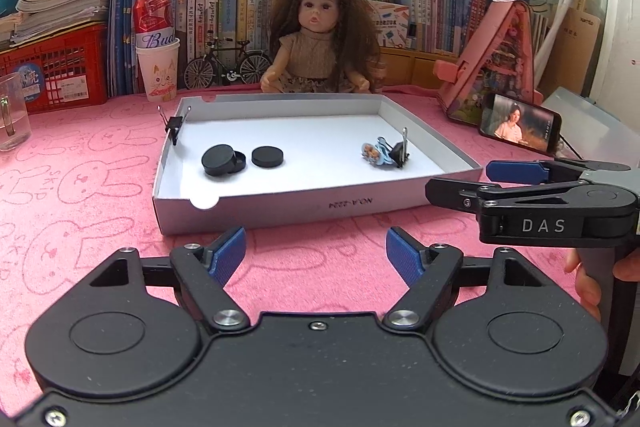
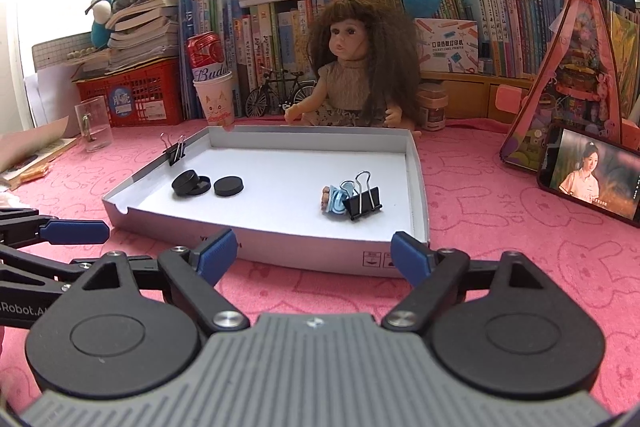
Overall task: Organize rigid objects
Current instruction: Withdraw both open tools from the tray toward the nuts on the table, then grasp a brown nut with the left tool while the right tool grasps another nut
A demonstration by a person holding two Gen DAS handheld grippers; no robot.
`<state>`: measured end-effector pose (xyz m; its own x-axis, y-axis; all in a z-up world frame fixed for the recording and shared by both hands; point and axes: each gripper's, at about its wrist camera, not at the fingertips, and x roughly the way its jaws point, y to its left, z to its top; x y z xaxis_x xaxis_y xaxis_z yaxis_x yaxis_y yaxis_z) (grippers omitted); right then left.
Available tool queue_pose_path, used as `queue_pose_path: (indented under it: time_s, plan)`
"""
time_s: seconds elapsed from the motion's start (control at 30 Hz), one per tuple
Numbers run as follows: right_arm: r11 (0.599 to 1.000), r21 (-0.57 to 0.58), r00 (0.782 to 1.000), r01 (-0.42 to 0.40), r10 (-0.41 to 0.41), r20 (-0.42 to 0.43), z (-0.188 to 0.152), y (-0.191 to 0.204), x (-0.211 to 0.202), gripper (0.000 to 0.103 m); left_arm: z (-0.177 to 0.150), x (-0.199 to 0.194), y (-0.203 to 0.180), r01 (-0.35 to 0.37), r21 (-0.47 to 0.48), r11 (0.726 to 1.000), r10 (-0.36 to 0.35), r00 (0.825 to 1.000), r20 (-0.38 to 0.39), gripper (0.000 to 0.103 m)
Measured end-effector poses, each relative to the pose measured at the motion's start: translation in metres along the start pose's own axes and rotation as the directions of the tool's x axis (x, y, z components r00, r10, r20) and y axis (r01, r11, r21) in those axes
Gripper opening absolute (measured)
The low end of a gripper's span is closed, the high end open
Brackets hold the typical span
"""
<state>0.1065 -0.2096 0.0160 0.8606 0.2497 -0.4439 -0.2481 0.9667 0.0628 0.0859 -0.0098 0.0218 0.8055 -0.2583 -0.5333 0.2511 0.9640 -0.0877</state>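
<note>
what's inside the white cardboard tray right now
Inside the white tray: three black discs, one leaning on another, a black binder clip and a blue patterned clip. Another black clip grips its left wall. Anything beneath them is hidden.

three binder clips, three black discs

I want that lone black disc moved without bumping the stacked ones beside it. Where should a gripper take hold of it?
Grip the lone black disc across its round edge, coming from above with the pads on its near and far sides. It lies flat on the tray floor, and the stacked discs sit close on its left, so a sideways approach looks cramped.
</note>
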Motion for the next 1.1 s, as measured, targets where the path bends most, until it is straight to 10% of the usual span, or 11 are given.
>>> queue_pose_path:
  time_s: [0.53,1.1]
  plan:
    - [0.999,-0.043,1.0,0.006,-0.007,-0.019,-0.033,0.005,-0.02,0.091,-0.027,-0.011,-0.016,0.076,0.067,0.995,-0.074,0.997,-0.029,0.072]
    - [0.993,-0.115,0.997,0.011,-0.019,-0.07,-0.038,0.016,-0.013,0.091,-0.043,-0.014,-0.022,0.09,0.086,0.992,-0.088,0.996,-0.035,0.046]
